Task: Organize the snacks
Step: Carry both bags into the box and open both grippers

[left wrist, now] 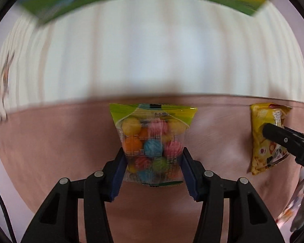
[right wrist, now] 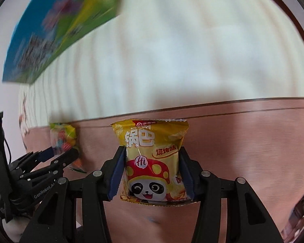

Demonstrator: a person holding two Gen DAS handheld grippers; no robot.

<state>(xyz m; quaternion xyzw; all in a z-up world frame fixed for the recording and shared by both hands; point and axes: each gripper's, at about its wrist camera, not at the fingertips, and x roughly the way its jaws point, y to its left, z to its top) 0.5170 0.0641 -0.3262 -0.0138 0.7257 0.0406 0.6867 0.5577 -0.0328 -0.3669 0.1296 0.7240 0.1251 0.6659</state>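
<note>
My left gripper [left wrist: 153, 158] is shut on a clear bag of coloured candy balls [left wrist: 152, 141] with a green-yellow top, held upright above the pink table [left wrist: 50, 141]. My right gripper [right wrist: 151, 168] is shut on a yellow snack bag with a panda print [right wrist: 152, 162], also held upright above the table. The yellow bag also shows in the left wrist view [left wrist: 267, 137], with the right gripper's finger across it. The candy bag [right wrist: 63, 137] and left gripper [right wrist: 58, 154] show at the left of the right wrist view.
A white ribbed wall or curtain [left wrist: 152, 50] stands behind the pink table. A blurred blue-green picture box [right wrist: 56, 32] hangs in the upper part of both views. Blurred packets [left wrist: 293, 208] lie at the far right edge.
</note>
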